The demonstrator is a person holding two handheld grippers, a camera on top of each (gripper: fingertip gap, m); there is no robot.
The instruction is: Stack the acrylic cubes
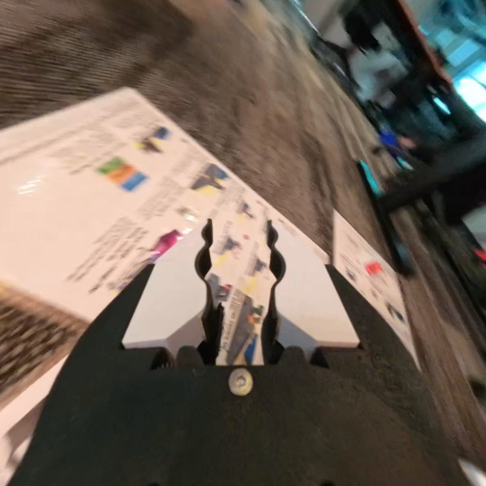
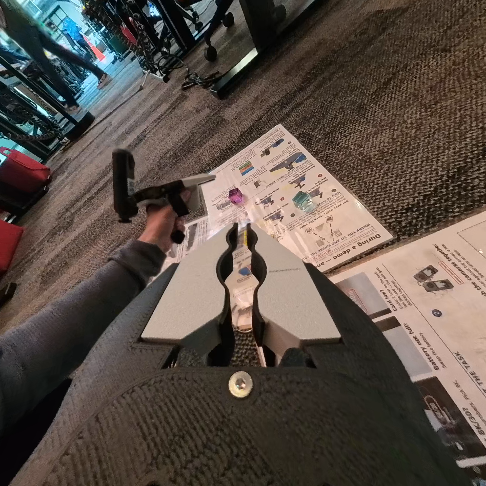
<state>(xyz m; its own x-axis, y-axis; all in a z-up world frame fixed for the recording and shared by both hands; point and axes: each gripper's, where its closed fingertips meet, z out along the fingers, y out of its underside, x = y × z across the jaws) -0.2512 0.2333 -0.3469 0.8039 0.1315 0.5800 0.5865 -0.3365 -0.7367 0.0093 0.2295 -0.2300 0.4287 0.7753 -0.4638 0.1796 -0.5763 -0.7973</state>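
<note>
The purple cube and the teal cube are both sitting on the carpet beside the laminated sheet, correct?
Not quite. The purple cube and teal cube sit on the laminated sheet itself, not on the carpet; the right wrist view shows it.

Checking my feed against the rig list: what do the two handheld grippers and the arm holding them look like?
Each gripper has pale grey wedge fingers with black wavy inner pads, on a ribbed black body with one silver screw: the left gripper, the right gripper. Seen from the right wrist view, the left one has a black pistol-style handle and an upright black block at its rear. The hand wears a grey sleeve.
</note>
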